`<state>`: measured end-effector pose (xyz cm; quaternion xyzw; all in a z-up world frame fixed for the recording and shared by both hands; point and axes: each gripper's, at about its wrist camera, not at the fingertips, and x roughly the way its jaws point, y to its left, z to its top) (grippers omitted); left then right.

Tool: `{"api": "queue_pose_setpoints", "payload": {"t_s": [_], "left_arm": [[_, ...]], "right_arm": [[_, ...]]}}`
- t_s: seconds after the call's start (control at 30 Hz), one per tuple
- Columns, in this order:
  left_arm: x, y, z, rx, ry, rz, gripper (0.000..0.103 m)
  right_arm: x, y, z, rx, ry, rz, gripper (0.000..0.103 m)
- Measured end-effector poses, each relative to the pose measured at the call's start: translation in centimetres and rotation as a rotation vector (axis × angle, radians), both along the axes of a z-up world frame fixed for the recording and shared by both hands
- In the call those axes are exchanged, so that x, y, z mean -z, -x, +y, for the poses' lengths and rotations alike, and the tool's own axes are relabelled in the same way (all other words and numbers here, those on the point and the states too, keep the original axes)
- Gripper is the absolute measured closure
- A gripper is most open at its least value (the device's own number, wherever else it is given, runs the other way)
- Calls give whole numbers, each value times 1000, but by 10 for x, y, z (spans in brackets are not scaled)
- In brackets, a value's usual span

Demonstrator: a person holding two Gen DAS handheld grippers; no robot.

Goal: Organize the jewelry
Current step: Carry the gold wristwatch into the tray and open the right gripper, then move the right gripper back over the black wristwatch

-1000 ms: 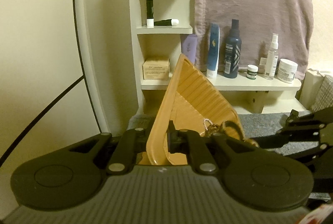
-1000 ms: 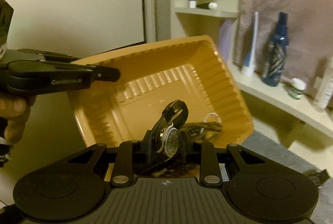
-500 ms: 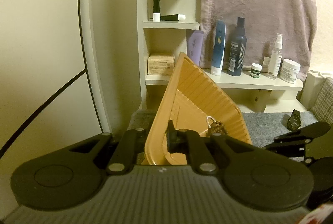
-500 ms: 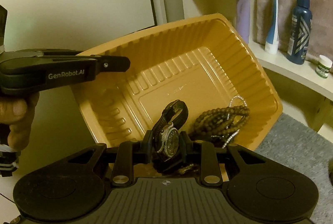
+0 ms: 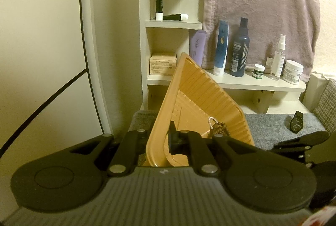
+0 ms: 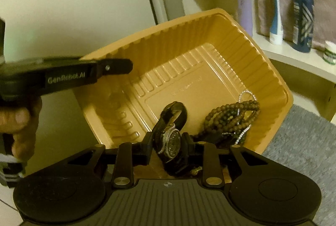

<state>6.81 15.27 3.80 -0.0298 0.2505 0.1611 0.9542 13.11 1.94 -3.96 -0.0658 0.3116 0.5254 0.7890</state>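
My left gripper (image 5: pixel 160 140) is shut on the rim of a tan plastic tray (image 5: pixel 201 95) and holds it tilted up on edge. The tray also shows in the right wrist view (image 6: pixel 189 70), where the left gripper (image 6: pixel 117 66) clamps its left rim. Brown bead bracelets with a silver chain (image 6: pixel 233 118) lie in the tray's low corner; they also show in the left wrist view (image 5: pixel 218 130). My right gripper (image 6: pixel 168 144) is shut on a black-strapped watch with a jewelled face (image 6: pixel 171 137), just above the tray's lower edge.
A second black watch (image 5: pixel 296 125) lies on the grey mat (image 5: pixel 271 127) at right. A white shelf unit (image 5: pixel 174 24) holds tubes, a box, bottles (image 5: pixel 239 47) and jars (image 5: pixel 293 71). A mauve towel (image 5: pixel 260 1) hangs behind. A wall stands at left.
The right gripper has pulled back to the right with the watch, which now stands nearer the tray's lower edge. The second watch on the mat has come into view. The tray stays tilted.
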Motion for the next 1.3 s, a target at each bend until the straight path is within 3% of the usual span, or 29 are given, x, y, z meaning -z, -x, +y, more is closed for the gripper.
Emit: {"api": "queue_pose_setpoints", "payload": {"t_s": [0.03,0.1,0.3,0.63,0.87,1.07,1.3], "left_arm": [[0,0,0,-2,0,2,95],[0,1,0,-2,1,3,95],[-1,2,0,-5,1,2,95],[0,0,1,-8,0,3,95],[0,-1,-1,-10,-6,5,95],[-2,-2,-3,-10,-14,12,95],[-3,-3,-4,-11,-23,21,95]], "right_arm": [[-1,-1,-2,15,-16,6,53],[-3,-3,-9,43,-49,14,46],[-8,-7,-31,137,-54,-40,45],[27,-26,-116,506,0,-54,39],[32,-61,-176,719,19,-69,38],[32,-92,-187,747,17,-116,37],[46,-123,-178,690,26,-78,40]]}}
